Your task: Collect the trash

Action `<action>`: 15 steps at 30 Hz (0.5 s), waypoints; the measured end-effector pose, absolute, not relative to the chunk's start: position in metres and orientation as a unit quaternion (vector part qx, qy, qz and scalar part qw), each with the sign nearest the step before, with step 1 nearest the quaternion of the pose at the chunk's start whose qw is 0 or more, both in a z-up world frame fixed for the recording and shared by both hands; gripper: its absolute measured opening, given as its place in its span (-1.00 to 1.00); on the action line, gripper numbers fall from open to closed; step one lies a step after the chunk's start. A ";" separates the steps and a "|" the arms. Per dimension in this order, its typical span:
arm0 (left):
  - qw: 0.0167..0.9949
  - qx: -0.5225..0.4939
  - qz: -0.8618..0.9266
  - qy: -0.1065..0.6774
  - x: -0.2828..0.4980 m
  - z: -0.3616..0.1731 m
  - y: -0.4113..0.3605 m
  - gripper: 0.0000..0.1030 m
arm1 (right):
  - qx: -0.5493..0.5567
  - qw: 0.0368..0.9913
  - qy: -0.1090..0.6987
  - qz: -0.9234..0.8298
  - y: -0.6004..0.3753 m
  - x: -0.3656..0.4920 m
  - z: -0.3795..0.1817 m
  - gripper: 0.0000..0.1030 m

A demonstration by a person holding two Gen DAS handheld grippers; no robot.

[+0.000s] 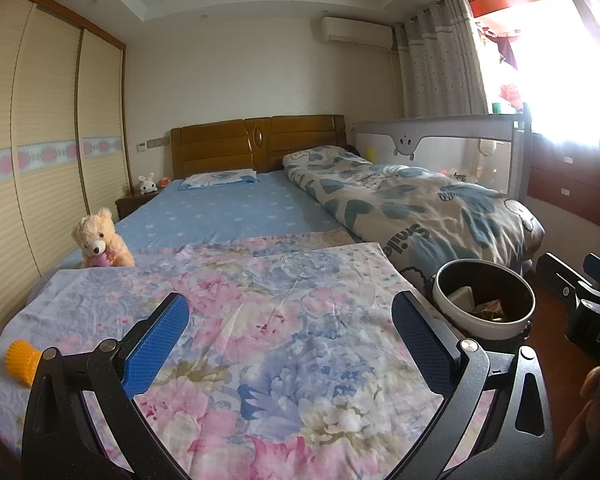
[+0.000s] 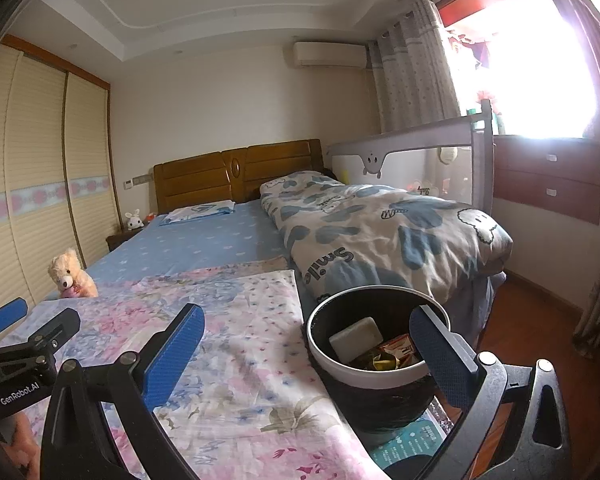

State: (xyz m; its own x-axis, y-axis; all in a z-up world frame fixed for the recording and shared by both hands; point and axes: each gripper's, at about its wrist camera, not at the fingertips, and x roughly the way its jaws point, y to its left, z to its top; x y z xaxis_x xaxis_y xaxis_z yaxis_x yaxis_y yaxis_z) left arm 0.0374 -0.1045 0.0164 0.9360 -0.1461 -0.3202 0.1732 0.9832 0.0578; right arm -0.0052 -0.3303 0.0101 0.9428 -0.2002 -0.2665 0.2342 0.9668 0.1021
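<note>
Bedroom trash run | both grippers, left (image 1: 290,326) & right (image 2: 320,340), fingers apart, empty | bin (image 2: 332,364) part-filled | next: likely grab orange item (image 1: 22,362).

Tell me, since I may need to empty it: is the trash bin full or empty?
Partly filled. The trash bin stands upright holding a white block and wrappers, well below its rim.

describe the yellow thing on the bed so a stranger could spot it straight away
Start at the bed's floral sheet, at the foot end. Near its left edge, left of the open left claw, lies a small yellow-orange ridged object. Unlike the furry teddy bear farther up, it looks hard and ribbed.
</note>
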 end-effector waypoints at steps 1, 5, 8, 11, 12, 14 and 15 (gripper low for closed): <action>0.983 0.043 -0.080 0.160 0.038 0.017 -0.104 1.00 | 0.066 0.983 0.128 -0.110 -0.330 -0.005 0.010 1.00; 0.983 0.043 -0.081 0.160 0.038 0.017 -0.104 1.00 | 0.065 0.984 0.128 -0.109 -0.328 -0.004 0.011 1.00; 0.983 0.043 -0.082 0.160 0.037 0.016 -0.105 1.00 | 0.065 0.983 0.129 -0.110 -0.328 -0.005 0.011 1.00; 0.983 0.043 -0.082 0.160 0.037 0.016 -0.105 1.00 | 0.065 0.983 0.128 -0.110 -0.329 -0.005 0.010 1.00; 0.983 0.043 -0.082 0.161 0.037 0.016 -0.105 1.00 | 0.065 0.983 0.128 -0.110 -0.329 -0.005 0.010 1.00; 0.983 0.043 -0.082 0.160 0.037 0.015 -0.105 1.00 | 0.065 0.983 0.128 -0.110 -0.328 -0.005 0.011 1.00; 0.983 0.043 -0.082 0.161 0.036 0.015 -0.105 1.00 | 0.065 0.984 0.128 -0.110 -0.329 -0.005 0.010 1.00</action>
